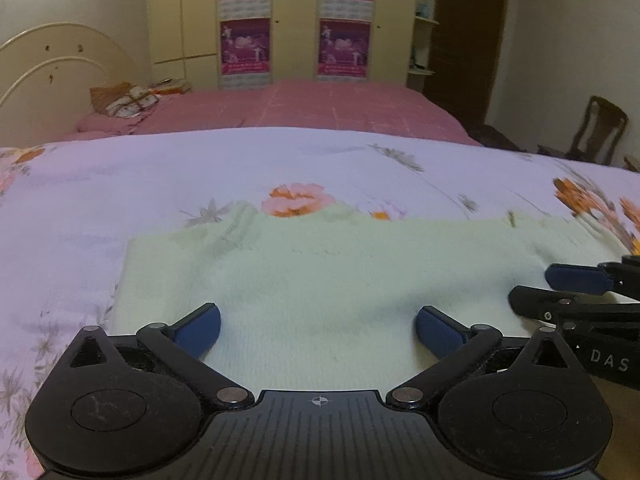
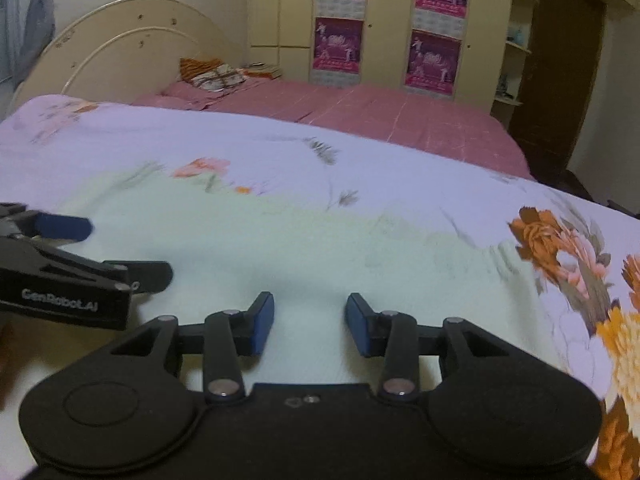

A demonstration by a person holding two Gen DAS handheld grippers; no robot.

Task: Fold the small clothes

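Observation:
A pale green fuzzy garment lies flat on a floral sheet; it also shows in the right wrist view. My left gripper is wide open just above the garment's near edge, with nothing between its blue pads. My right gripper is open and empty over the garment's near right part. The right gripper shows at the right edge of the left wrist view. The left gripper shows at the left edge of the right wrist view.
The floral sheet covers the work surface. Beyond it is a bed with a pink cover, pillows and a cream headboard. A wardrobe with purple posters, a dark door and a wooden chair stand behind.

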